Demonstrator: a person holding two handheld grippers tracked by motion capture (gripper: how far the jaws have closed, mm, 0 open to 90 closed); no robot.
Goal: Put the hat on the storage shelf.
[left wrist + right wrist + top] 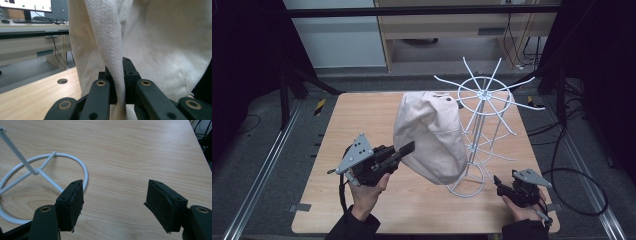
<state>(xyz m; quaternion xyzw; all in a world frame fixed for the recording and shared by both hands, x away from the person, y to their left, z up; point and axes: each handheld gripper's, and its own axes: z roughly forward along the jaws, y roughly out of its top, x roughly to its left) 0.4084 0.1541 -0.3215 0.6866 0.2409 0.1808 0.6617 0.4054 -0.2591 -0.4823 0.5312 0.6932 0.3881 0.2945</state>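
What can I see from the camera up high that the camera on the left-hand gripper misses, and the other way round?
High view: the white wire rack with radiating arms, the open right gripper low over the light wooden table, and both hands. Left gripper view: a desk with a monitor and keyboard, and a round hole in the tabletop. Both: the cream canvas bag with its strap clamped in the left gripper.

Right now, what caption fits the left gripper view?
Left gripper shut on a fold of cream cloth bag.
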